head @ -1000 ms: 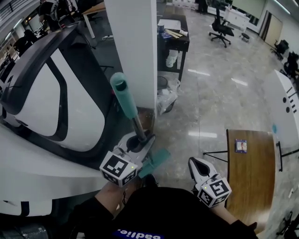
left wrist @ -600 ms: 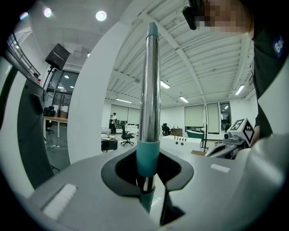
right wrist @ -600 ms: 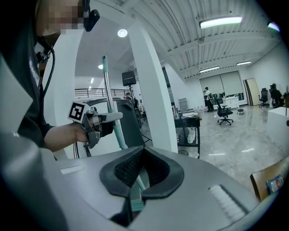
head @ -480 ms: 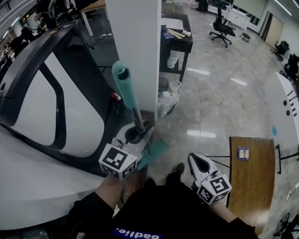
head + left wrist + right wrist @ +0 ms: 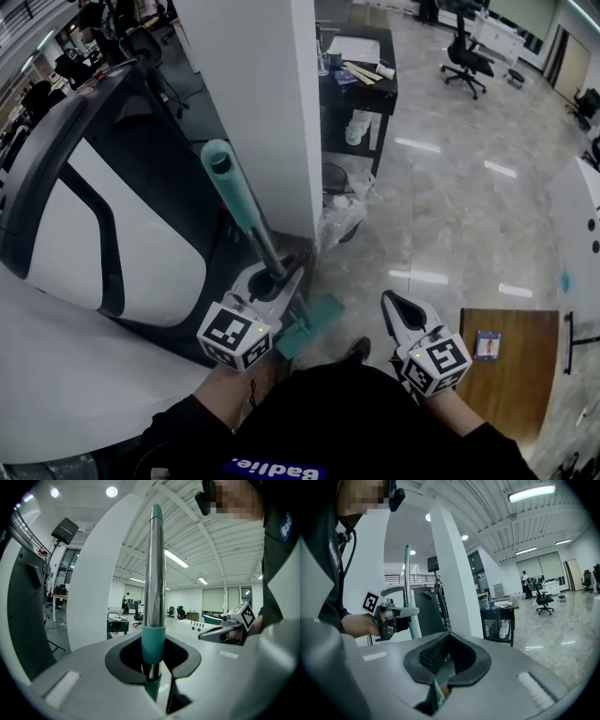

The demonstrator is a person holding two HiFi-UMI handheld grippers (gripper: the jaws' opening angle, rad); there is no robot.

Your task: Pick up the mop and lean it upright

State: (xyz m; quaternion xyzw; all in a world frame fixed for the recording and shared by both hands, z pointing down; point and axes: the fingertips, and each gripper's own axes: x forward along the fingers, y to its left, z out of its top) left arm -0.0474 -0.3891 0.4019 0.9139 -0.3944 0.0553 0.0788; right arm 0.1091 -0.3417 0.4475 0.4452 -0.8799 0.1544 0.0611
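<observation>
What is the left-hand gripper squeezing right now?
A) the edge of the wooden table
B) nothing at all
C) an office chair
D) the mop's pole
D: in the left gripper view, the left gripper has its jaws closed against the mop's pole, which stands up between them.

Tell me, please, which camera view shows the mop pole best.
The left gripper view shows it best. The mop pole stands upright in the middle of the picture, and the left hand-held gripper is shut on its teal sleeve. The head view shows the pole from above, slanted and foreshortened. The right gripper view shows it only small, far to the left.
</observation>
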